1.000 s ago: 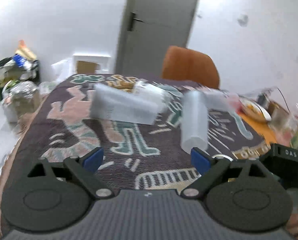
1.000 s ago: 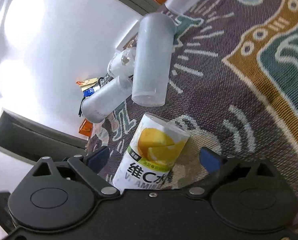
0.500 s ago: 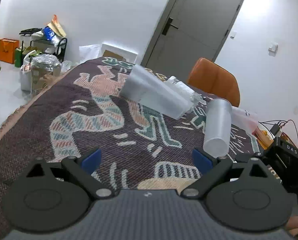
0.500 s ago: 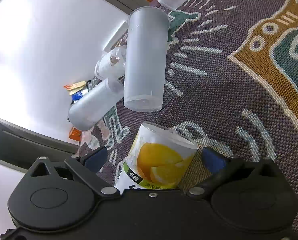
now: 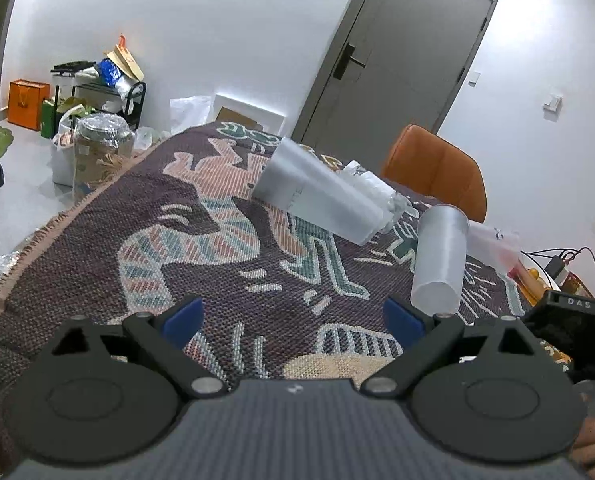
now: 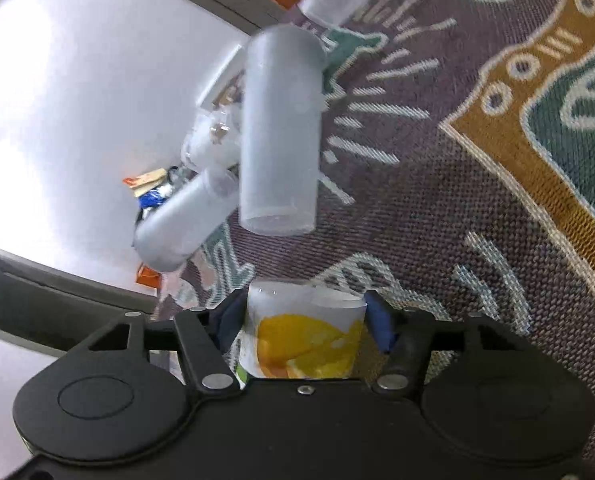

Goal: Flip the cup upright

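the right gripper (image 6: pixel 305 320) is closing its blue pads on the sides of the lemon-print cup (image 6: pixel 303 338), which is lying low between the fingers over the cloth (image 6: pixel 437 208). the left gripper (image 5: pixel 293 316) is hanging wide open above the cloth with nothing between its fingers. bare woven cloth is lying ahead of it and running left to the fringed edge (image 5: pixel 37 240). two frosted cups are lying on their sides, one near (image 5: pixel 439 260) and one farther (image 5: pixel 321 196); what is inside them is not showing. an orange chair (image 5: pixel 437 168) is standing at the far edge.
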{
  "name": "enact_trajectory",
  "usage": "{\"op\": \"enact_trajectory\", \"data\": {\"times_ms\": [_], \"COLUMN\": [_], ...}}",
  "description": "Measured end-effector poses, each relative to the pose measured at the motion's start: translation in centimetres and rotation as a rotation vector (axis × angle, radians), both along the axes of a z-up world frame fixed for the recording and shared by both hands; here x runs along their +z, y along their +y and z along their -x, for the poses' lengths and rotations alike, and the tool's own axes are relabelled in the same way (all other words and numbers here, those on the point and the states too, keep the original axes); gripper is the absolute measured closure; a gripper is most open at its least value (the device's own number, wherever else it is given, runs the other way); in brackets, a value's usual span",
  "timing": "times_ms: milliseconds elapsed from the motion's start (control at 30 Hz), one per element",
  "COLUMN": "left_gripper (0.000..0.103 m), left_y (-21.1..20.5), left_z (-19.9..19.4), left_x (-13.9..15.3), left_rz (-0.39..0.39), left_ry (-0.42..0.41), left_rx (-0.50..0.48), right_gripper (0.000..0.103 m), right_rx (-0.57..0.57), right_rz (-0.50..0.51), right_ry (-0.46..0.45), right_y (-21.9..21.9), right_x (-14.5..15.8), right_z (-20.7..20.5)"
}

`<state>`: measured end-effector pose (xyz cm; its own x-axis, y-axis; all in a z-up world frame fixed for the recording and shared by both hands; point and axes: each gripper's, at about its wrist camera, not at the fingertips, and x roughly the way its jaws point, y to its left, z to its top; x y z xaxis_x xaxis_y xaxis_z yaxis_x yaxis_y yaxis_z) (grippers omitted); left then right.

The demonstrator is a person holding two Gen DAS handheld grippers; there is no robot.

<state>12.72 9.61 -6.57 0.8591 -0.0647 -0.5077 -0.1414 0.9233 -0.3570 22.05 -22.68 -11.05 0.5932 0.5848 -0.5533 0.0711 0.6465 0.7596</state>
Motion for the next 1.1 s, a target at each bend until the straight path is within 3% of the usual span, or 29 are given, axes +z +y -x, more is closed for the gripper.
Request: {"op": "enact_trajectory", "data": {"times_ms": [267, 567, 800, 1100], "left_gripper": [0.007, 0.007, 0.007, 0.007], "left_y": [-0.7, -1.6, -1.7, -0.5], "left_z": [0.9, 1.1, 1.2, 1.3], "left_x": [1.1, 2.0, 2.0, 1.2], "left_rz": [-0.023, -0.046, -0.055, -0.032], "left_ry": [-0.023, -0.030, -0.032, -0.017], "left_rx": [0.001, 0.000, 0.000, 0.031], "right_gripper": [0.044, 0.044, 0.044, 0.044], "right_rx": [0.001, 0.000, 0.016, 0.115], "right_rz": [0.037, 0.213, 0.282, 0.527], "right_ry": [-0.127, -0.365, -0.437, -0.552], "right_y": [-0.4, 0.2, 1.0, 5.5], "right_x": [2.4, 5.9, 7.1, 7.5], "right_z": [1.7, 3.8, 4.2, 5.7]}}
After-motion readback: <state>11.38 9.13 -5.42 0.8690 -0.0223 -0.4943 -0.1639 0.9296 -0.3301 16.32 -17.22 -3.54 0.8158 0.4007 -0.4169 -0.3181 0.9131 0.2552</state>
